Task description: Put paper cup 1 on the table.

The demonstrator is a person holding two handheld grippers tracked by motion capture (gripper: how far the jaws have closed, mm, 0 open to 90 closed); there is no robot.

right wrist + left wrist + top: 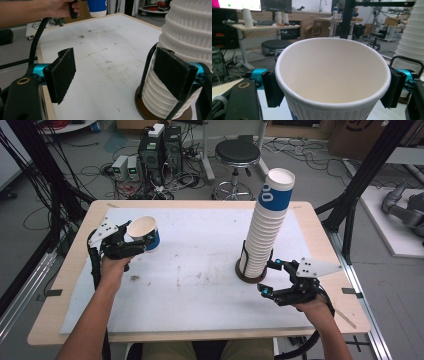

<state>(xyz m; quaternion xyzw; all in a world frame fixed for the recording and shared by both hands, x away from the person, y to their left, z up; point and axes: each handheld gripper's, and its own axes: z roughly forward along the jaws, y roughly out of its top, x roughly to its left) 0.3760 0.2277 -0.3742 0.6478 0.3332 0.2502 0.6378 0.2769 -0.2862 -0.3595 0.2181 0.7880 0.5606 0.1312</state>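
Left gripper (134,241): jaws squeeze white ribbed paper cup w/ blue band (145,232), empty inside.
Right gripper (269,276): jaws wide, nothing held.
Holder: dark round wire stand (248,276), tall stack of white cups (266,226) in it.

One loose paper cup (145,232), one cup stack (267,227), one holder (250,275), two grippers

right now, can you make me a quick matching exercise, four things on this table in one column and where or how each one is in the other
Things:
1. single paper cup
2. stack of cups
3. right gripper
4. left gripper

States:
A. open, jaws apart beside the base of the stack
B. standing tall in a dark round holder
C. held off the table, mouth open and empty
D. shut, pads on both sides of a cup

Pairs: 1-C, 2-B, 3-A, 4-D
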